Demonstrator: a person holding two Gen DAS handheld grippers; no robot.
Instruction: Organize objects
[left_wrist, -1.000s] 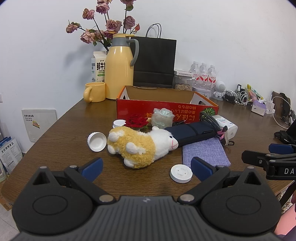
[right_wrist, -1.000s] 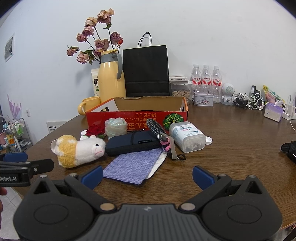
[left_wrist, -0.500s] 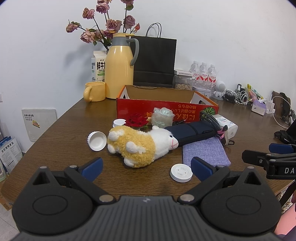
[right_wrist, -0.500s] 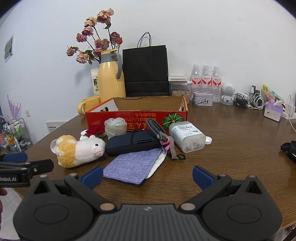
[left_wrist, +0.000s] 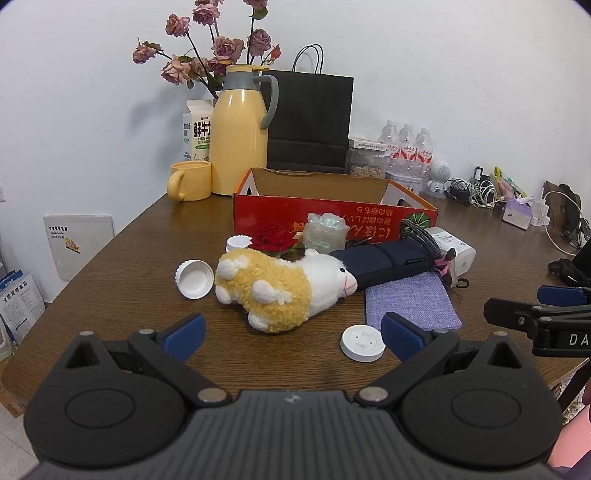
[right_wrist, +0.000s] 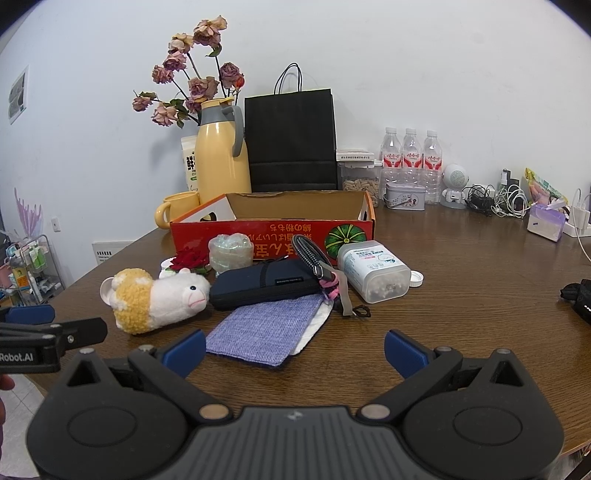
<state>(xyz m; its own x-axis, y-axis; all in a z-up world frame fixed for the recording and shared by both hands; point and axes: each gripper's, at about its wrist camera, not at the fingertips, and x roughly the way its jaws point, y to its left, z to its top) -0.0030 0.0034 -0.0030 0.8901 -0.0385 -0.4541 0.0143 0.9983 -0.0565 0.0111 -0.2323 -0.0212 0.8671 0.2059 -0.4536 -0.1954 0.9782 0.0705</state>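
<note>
While the left gripper (left_wrist: 291, 328) and right gripper (right_wrist: 294, 345) are both hovering wide open and empty, the plush sheep (left_wrist: 280, 286) is lying on the table (left_wrist: 122, 266) before the red box (left_wrist: 332, 218). It is looking soft, light and squashy, best pinched across its middle. A white cap (left_wrist: 194, 278) and navy pouch (left_wrist: 384, 264) are crowding its ends.

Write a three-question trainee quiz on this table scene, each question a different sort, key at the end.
1. True or false: the plush sheep lies inside the red cardboard box.
2. Multiple choice: the navy pouch partly overlaps which item? A) purple cloth bag B) yellow mug C) black paper bag
3. Fill in: both the left gripper and the right gripper are ____.

Key: 1 false, it lies on the table in front of the box; 2 A; 3 open, holding nothing.
</note>
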